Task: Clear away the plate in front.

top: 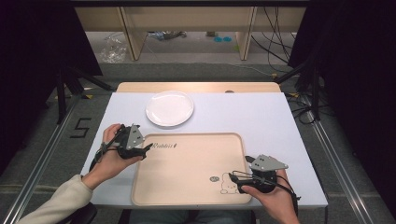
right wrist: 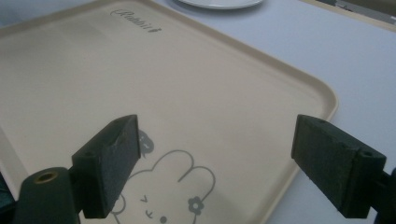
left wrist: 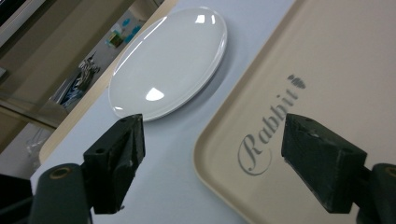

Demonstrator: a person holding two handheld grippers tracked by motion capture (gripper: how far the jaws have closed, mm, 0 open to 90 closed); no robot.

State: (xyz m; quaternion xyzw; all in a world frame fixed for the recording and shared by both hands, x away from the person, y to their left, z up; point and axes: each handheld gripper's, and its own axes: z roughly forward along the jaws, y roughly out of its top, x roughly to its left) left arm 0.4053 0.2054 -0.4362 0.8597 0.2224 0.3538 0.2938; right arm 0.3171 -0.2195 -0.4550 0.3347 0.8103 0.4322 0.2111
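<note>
Two grippers, both spread, nothing held | high view: left gripper [top: 145,150] at tray [top: 187,198] far-left corner, right gripper [top: 235,181] over near-right corner, white plate [top: 169,108] beyond far edge | left gripper view: I'd straddle tray rim [left wrist: 210,135] squarely | right gripper view: rabbit print [right wrist: 168,191] below; I'd shift onto rim [right wrist: 322,93], lift level.
</note>
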